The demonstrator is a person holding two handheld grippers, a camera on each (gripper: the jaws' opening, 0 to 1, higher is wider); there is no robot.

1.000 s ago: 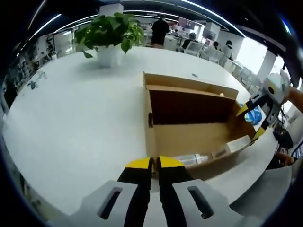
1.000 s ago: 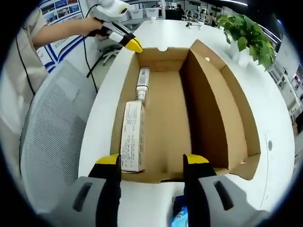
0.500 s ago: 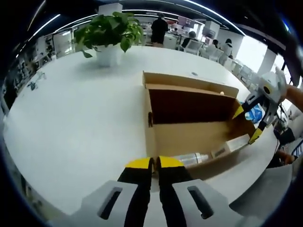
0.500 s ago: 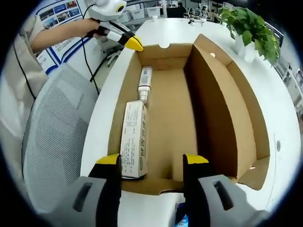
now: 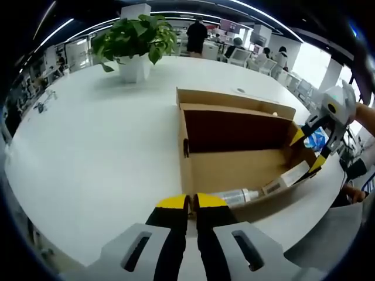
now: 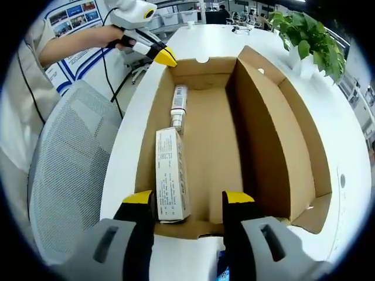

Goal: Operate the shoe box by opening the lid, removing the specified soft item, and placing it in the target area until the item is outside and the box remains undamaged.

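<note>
Here, open shoe box (image 6: 258,134) on white table (image 5: 88,146).
Left gripper (image 5: 188,202) pressed together at box edge; right gripper (image 6: 187,199) spread above carton (image 6: 171,174).

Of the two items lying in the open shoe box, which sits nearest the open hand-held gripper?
The white printed carton, its end between the right hand-held gripper jaws; the bottle lies beyond it.

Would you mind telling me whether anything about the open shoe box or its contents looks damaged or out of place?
Nothing stands out: the shoe box looks intact, and a carton and bottle lie along its floor.
</note>
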